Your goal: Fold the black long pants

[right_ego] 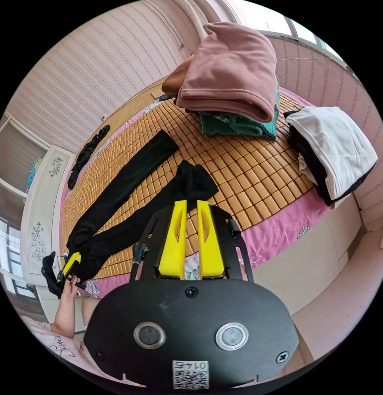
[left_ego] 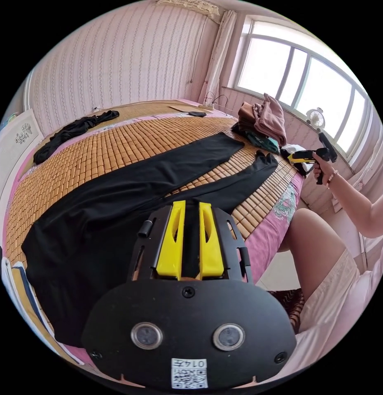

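Observation:
The black long pants lie spread flat on a bamboo mat on the bed, legs apart and pointing toward the window. My left gripper hovers over the near leg beside the crotch, jaws slightly apart with nothing between them. In the right gripper view the pants stretch away to the left. My right gripper is open just short of the near leg's cuff. A hand holds the right gripper off the bed's corner, and the left gripper sits by the waist end.
A stack of folded pink, brown and green clothes and a white-and-black folded pile sit on the mat's window end. Another black garment lies at the far side. The person's leg stands beside the bed edge.

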